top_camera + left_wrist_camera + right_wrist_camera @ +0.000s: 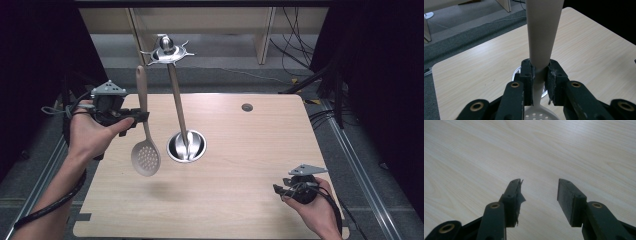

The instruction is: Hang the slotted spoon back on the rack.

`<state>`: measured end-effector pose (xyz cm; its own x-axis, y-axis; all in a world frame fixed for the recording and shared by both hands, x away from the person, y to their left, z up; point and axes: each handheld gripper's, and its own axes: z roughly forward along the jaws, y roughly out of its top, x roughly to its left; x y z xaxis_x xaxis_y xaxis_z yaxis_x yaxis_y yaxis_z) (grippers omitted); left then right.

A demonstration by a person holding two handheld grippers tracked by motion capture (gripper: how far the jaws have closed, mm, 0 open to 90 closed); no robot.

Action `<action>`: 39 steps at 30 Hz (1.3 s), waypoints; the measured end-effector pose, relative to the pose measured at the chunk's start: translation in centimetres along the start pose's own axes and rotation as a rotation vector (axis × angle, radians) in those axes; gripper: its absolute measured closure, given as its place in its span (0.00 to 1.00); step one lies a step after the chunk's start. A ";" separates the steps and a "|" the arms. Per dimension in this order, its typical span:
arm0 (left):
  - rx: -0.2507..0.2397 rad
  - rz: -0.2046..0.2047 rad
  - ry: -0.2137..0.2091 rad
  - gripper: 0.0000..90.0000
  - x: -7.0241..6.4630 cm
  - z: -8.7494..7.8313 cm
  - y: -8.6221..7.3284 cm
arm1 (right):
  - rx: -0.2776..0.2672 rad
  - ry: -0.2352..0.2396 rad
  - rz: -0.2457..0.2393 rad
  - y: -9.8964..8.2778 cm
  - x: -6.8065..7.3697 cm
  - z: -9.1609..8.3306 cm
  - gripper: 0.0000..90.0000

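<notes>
I look down on a pale wood-grain surface (240,165) with a small round grommet hole (247,107) near its far edge. Beyond it lies grey carpeted floor (225,75), black cables (295,55) trailing right, light wooden furniture legs (263,35) behind.

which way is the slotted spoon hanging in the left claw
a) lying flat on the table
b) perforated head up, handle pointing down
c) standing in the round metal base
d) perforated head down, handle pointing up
d: the left claw is shut on the handle of the slotted spoon, whose perforated head hangs below the grip, above the table, and whose handle rises above it.
</notes>
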<state>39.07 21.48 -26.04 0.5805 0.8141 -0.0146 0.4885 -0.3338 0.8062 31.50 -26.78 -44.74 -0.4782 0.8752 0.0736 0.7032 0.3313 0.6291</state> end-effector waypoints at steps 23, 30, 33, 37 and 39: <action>0.039 0.008 -0.031 0.84 0.8 0.5 0.8 | -0.010 -0.009 -0.029 0.0 -0.3 0.1 0.60; 0.043 0.014 -0.037 0.84 1.0 0.4 1.2 | -0.001 -0.006 -0.013 0.0 -0.2 0.0 0.60; 0.052 0.020 -0.038 0.84 1.1 0.4 1.4 | -0.004 -0.010 -0.013 0.0 -0.2 -0.1 0.60; 0.056 0.024 -0.039 0.84 1.3 0.4 1.6 | -0.009 -0.012 -0.015 0.0 -0.2 -0.1 0.60; 0.057 0.023 -0.041 0.84 1.3 0.5 1.6 | -0.008 -0.012 -0.015 0.0 -0.2 -0.1 0.60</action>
<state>40.90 21.76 -25.02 0.6175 0.7863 -0.0215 0.5103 -0.3796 0.7717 31.57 -26.98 -44.71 -0.4821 0.8744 0.0546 0.6917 0.3417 0.6362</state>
